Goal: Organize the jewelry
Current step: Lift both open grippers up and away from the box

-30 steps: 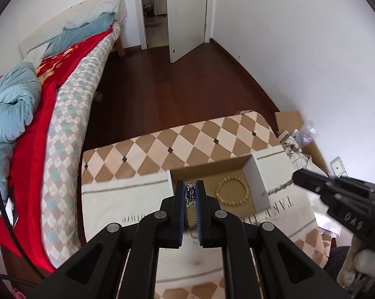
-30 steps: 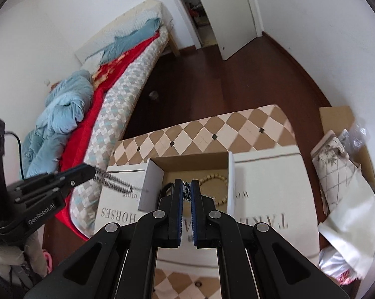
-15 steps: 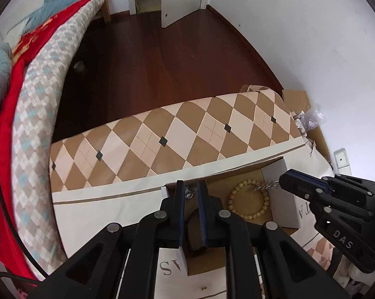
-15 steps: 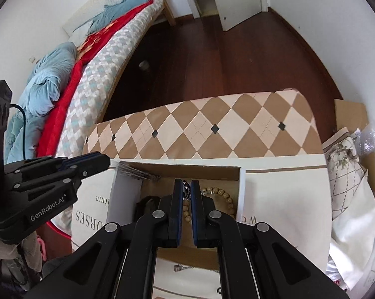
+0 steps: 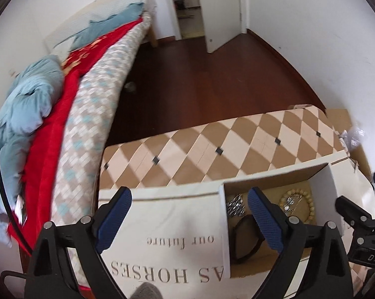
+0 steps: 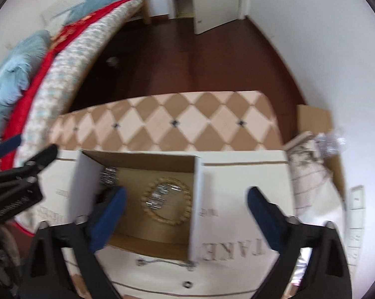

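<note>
Now both claws, left gripper and right gripper, gape empty above the cardboard box holding the bead bracelet, silver chains inside, so a careless dip could snag or tip the box.

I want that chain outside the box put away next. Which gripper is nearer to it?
Right. The thin chain lies just below the right gripper, in front of the box. The left gripper is off to the box's left side.
</note>
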`<action>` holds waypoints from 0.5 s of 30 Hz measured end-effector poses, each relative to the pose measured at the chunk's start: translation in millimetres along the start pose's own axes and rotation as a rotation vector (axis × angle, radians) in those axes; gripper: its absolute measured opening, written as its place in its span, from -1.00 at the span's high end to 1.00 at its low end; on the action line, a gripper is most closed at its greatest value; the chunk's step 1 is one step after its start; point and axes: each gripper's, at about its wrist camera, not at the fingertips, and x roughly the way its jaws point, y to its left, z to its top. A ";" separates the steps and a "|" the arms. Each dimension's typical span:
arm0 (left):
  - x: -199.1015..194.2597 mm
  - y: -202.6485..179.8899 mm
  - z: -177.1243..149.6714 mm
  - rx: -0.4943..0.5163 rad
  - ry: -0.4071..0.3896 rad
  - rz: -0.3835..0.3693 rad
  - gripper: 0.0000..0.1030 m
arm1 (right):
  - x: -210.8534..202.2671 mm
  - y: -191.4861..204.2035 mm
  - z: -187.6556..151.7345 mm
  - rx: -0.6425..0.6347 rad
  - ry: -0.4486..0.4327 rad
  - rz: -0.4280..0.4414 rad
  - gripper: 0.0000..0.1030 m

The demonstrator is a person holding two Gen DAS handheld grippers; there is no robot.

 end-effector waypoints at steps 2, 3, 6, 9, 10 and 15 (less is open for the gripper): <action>-4.2 2.7 -9.5 -0.020 -0.018 0.000 -1.00 | -2.9 2.6 -12.6 -0.017 -0.009 -0.049 -1.00; -6.7 4.2 -15.5 -0.029 -0.024 0.001 -1.00 | -3.4 3.0 -16.4 -0.020 -0.008 -0.055 -1.00; -14.5 8.7 -29.9 -0.061 -0.022 -0.003 -1.00 | -8.3 5.6 -32.6 -0.019 -0.012 -0.059 -1.00; -21.0 9.5 -40.7 -0.079 -0.019 -0.003 -1.00 | -14.7 6.3 -42.5 -0.004 -0.019 -0.046 -1.00; -24.2 10.7 -45.1 -0.085 -0.021 -0.005 -1.00 | -18.5 6.3 -45.3 0.004 -0.023 -0.041 -1.00; -49.0 8.4 -62.3 -0.093 -0.045 0.005 -0.99 | -45.0 7.7 -61.6 0.017 -0.065 -0.041 -1.00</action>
